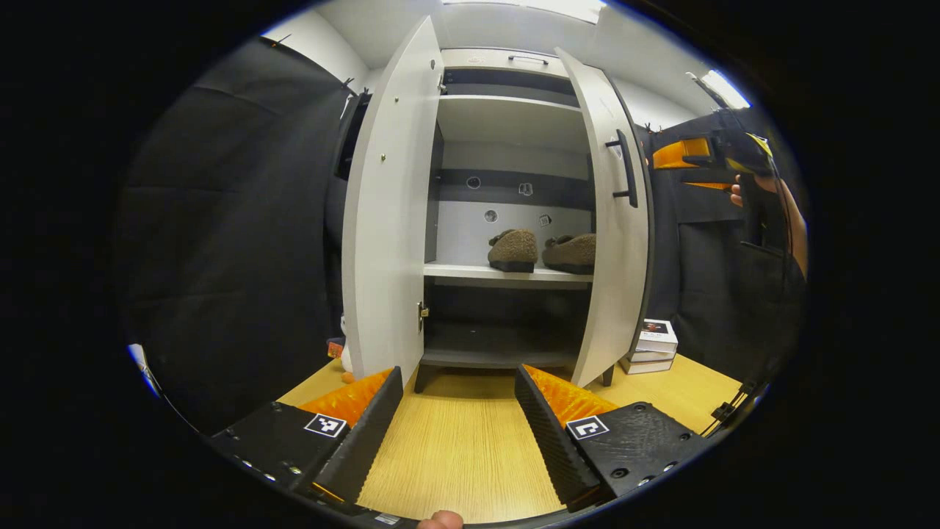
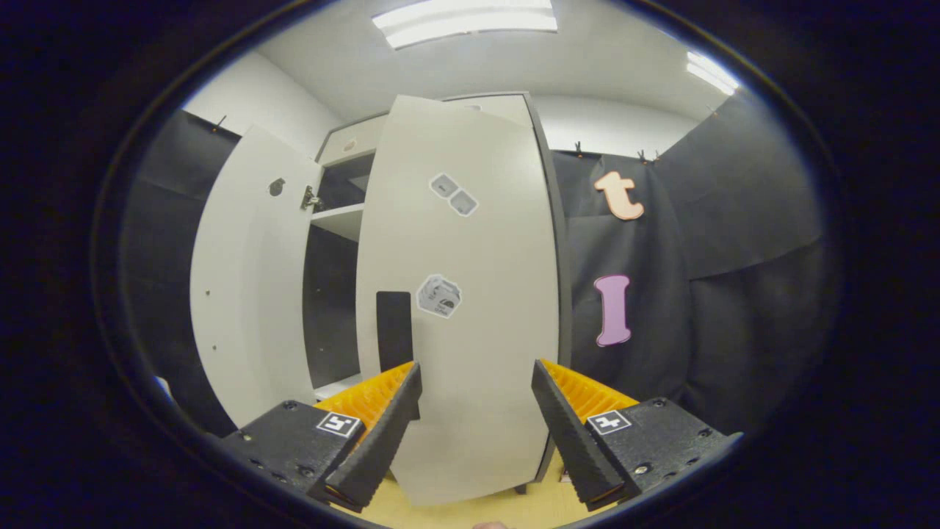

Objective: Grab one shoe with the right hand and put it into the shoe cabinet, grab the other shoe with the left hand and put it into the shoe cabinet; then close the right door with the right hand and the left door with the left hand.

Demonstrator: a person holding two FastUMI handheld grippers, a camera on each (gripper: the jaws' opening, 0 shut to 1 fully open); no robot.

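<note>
Spread fingers of the left gripper hang over a pale wooden floor, pinching nothing. Ahead of them: one tall white shoe cabinet, two doors open, left door and right door. Two brown fuzzy shoes sit side by side on its middle shelf; other shelves look bare. One stack of books lies right of the cabinet. Right gripper, also spread and empty, faces the right door's outer face close up.

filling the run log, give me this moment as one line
shoes: two brown fuzzy slippers on middle shelf | doors: both open | right tool: open, facing right door | left tool: open, empty
</note>
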